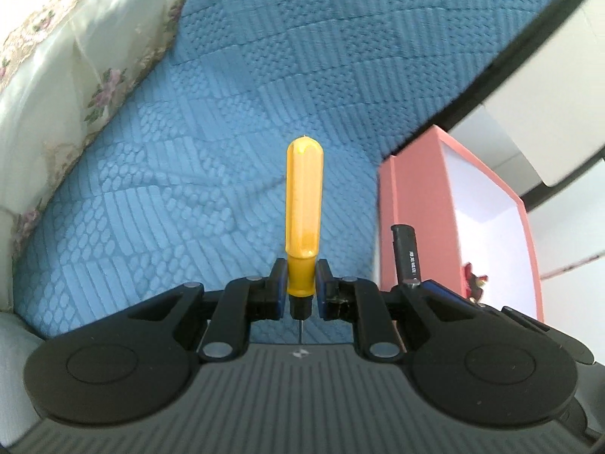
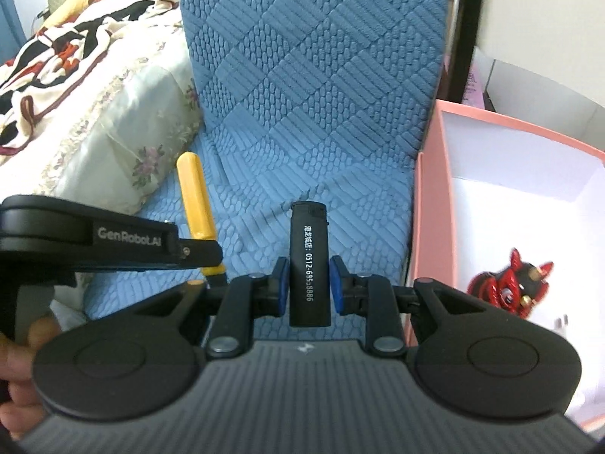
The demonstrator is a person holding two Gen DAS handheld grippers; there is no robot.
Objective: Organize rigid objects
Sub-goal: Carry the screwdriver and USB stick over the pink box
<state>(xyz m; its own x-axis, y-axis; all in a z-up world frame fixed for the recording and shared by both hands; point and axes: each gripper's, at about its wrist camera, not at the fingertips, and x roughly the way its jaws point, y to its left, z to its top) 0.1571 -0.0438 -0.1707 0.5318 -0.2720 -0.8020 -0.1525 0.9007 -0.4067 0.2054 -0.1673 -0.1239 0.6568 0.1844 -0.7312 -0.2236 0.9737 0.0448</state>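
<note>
A blue quilted mat (image 2: 321,75) bears a pink box (image 2: 431,204) beside it.

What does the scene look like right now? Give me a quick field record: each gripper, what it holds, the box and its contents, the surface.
left gripper: shut on yellow-handled screwdriver, handle pointing away from the camera
right gripper: shut on black lighter, upright between the pads
pink box: open, white inside, to the right of both grippers
box contents: red and black figurine; the rest of the floor is partly hidden
surface: blue quilted cover, bare below the grippers
beside it: floral bedding on the left
</note>
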